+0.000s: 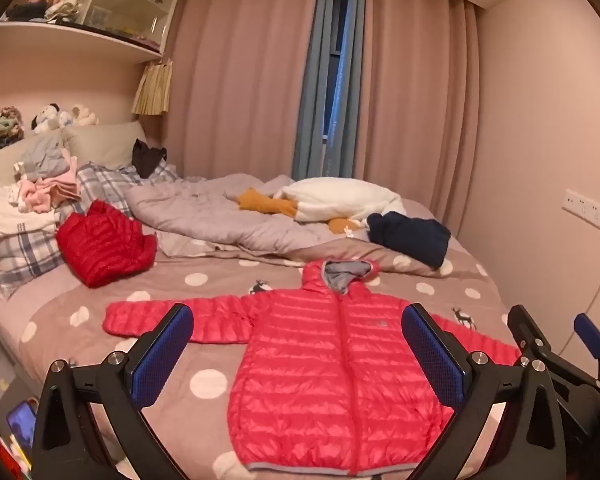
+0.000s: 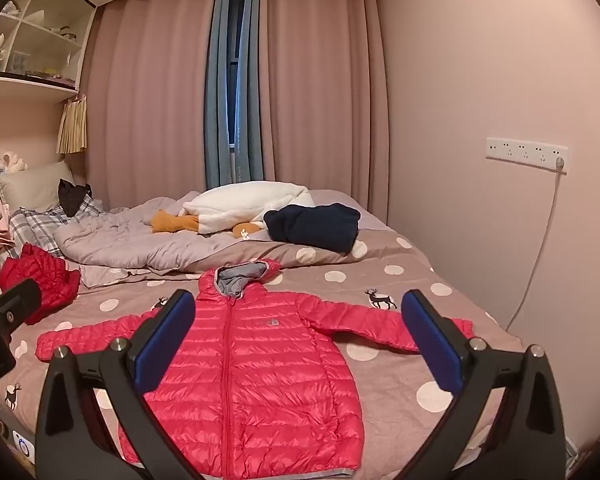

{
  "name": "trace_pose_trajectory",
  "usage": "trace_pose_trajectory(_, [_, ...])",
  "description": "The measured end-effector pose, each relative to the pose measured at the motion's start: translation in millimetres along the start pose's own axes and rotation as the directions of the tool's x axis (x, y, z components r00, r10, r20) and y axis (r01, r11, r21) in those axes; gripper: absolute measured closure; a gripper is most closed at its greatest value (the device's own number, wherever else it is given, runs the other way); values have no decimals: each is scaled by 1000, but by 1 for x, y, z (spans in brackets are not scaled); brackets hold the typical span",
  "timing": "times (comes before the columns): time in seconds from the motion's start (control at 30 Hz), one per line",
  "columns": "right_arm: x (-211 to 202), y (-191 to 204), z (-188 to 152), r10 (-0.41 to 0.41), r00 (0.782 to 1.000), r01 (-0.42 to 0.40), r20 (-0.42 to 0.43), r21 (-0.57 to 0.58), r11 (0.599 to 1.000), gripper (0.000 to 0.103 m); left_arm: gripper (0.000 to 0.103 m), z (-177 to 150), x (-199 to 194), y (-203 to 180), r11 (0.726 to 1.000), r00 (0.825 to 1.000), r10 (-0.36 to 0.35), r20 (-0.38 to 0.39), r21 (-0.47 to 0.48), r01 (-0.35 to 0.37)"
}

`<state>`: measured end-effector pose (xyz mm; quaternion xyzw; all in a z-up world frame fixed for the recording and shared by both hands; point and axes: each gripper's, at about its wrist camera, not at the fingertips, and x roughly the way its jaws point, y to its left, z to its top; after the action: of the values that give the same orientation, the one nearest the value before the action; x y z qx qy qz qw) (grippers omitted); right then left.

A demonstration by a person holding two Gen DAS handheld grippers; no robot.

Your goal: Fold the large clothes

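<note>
1. Pink-red puffer jacket point(image 1: 332, 376) lies flat on the bed point(image 1: 204, 360), front up, zipped, both sleeves spread out to the sides, grey-lined hood point(image 1: 346, 274) pointing toward the curtains.
2. Left gripper point(image 1: 298, 356) hovers above the jacket's lower half; its blue-padded fingers point(image 1: 162, 360) are spread wide apart w/ nothing between them, not touching the fabric.
3. Right gripper point(image 2: 298, 344) likewise above the jacket, fingers point(image 2: 434, 344) wide apart, holding nothing.
4. In the left wrist view the right gripper shows at the far right edge, near the jacket's right sleeve end; in the right wrist view part of the left gripper shows at the left edge.
5. 2nd red puffer jacket point(image 1: 104, 242), bunched up, sits well apart on the left side of the bed, beside plaid pillows point(image 1: 24, 248).
6. Behind the flat jacket: crumpled grey quilt point(image 1: 216, 212), white plush toy w/ orange feet point(image 1: 332, 198), dark navy garment point(image 1: 410, 236) just beside it.
7. Pile of pink/white clothes point(image 1: 40, 192) on the pillows, near the headboard.
8. Pink curtains point(image 2: 316, 92) at back, blue strip in the middle; white socket strip point(image 2: 526, 152) on the right wall w/ a cable plugged in.
</note>
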<state>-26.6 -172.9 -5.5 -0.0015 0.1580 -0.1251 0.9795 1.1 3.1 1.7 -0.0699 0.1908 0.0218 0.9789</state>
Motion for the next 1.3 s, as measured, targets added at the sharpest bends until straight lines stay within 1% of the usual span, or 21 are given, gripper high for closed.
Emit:
trace_pose_trajectory(0.2, [0, -1, -1, 19, 1000, -19, -8, -22, 1000, 0, 0, -3, 4, 0, 999, 1000, 26, -16, -36, -26])
trace_pose_trajectory(0.33, [4, -8, -3, 32, 999, -32, -24, 2, 999, 0, 0, -10, 2, -1, 998, 998, 65, -5, -13, -66])
trace_pose_trajectory(0.43, [7, -6, -4, 7, 1000, -7, -29, 1, 1000, 0, 0, -11, 4, 0, 999, 999, 50, -18, -5, -50])
trace_pose_trajectory(0.53, [8, -6, -6, -1, 999, 1, -38, 18, 1000, 0, 0, -11, 4, 4, 999, 999, 38, -13, -16, -38])
trace_pose_trajectory(0.73, [13, -3, -10, 11, 999, -10, -52, 14, 1000, 0, 0, -12, 8, 4, 997, 997, 76, -11, -11, -76])
trace_pose_trajectory(0.9, [16, -3, -10, 14, 998, -13, -59, 13, 1000, 0, 0, -14, 14, -1, 998, 998, 58, -34, -17, -59])
trace_pose_trajectory(1.2, [17, -8, -10, 0, 998, 2, -57, 26, 1000, 0, 0, -13, 14, 0, 997, 997, 76, -26, -17, -77])
trace_pose_trajectory(1.3, [15, -10, -10, 2, 998, -1, -58, 21, 1000, 0, 0, -13, 14, 0, 997, 997, 70, -29, -21, -71])
